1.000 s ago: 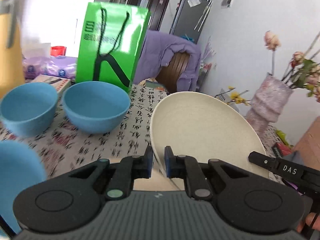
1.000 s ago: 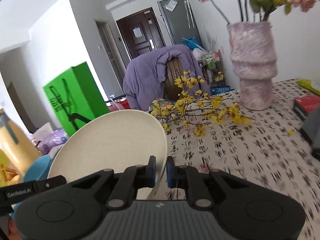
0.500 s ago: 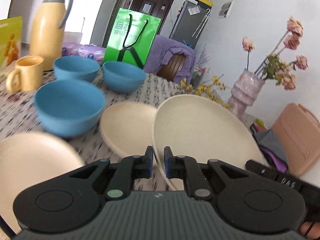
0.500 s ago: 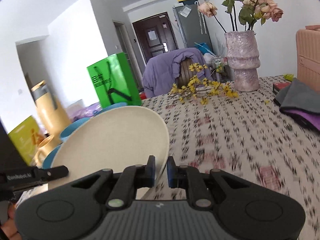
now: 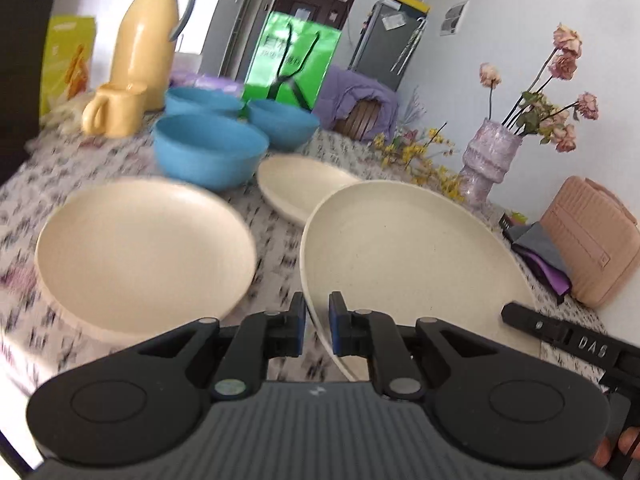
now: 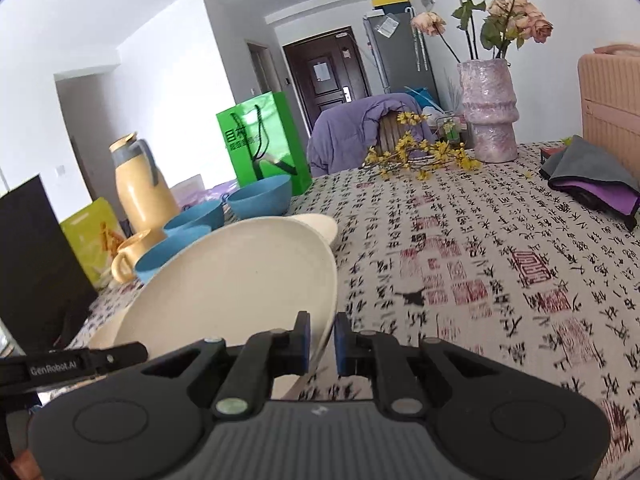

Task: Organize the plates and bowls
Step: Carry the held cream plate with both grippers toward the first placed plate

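Observation:
Both grippers are shut on opposite rims of one large cream plate [image 5: 412,252], held above the table; it also shows in the right wrist view [image 6: 240,284]. My left gripper [image 5: 317,330] pinches its left rim, my right gripper [image 6: 321,344] its right rim. A second cream plate [image 5: 144,248] lies on the table to the left. A third cream plate [image 5: 304,190] lies behind. Three blue bowls [image 5: 208,152] stand further back.
A yellow thermos [image 5: 146,36], yellow mug [image 5: 114,110] and green bag [image 5: 290,66] stand at the back. A pink vase with flowers [image 6: 488,112], yellow twigs [image 6: 416,152], folded cloths [image 6: 592,184] and a pink case [image 5: 592,240] are on the right.
Both grippers, holding the plate, have pulled back and lowered toward the near side of the table. The plate on the left and the bowls have come into fuller view.

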`<state>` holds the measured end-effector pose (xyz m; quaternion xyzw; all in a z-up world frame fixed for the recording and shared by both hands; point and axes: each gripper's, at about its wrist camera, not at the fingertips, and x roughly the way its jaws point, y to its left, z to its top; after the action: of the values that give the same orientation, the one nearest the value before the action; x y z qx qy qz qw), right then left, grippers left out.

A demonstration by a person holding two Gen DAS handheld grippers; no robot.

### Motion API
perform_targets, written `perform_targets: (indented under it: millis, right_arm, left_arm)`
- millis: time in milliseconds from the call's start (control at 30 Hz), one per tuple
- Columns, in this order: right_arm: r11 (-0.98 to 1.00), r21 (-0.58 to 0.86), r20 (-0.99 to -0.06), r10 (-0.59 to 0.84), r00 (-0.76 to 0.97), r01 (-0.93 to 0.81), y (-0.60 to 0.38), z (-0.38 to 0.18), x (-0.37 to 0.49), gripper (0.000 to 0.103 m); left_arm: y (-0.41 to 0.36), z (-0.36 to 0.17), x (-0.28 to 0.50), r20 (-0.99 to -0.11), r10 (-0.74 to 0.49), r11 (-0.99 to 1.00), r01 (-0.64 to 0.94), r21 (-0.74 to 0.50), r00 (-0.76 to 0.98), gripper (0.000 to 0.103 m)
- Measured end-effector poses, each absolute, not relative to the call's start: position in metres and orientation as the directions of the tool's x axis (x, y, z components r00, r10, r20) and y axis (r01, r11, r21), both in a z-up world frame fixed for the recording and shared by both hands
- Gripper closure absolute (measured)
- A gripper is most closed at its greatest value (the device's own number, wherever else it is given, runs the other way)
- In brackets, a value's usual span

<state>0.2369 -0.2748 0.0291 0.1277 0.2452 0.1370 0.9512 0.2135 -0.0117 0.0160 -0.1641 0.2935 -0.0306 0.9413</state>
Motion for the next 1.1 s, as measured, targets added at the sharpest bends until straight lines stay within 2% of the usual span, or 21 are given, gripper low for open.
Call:
perform_targets:
  millis: [400, 667, 1100]
  right_arm:
    - [0.927, 0.339, -0.464, 0.313, 0.829, -0.16, -0.272, 0.009, 0.223, 0.091]
    - [0.922, 0.35, -0.476, 0.33, 0.815, -0.168, -0.267, 0.008, 0.234, 0.091]
    - [0.894, 0.313, -0.501, 0.443, 0.743, -0.321, -0.189, 0.009, 0.286, 0.089]
  left_arm:
    - [-0.014, 0.004, 0.198, -0.587, -0.15, 0.959, -0.028, -0.282, 0.795, 0.09]
    - [-0.007, 0.009, 0.207, -0.581, -0.129, 0.959, -0.048, -0.28, 0.803, 0.09]
    - [0.061, 0.017, 0.218, -0.536, 0.022, 0.936, -0.206, -0.286, 0.844, 0.09]
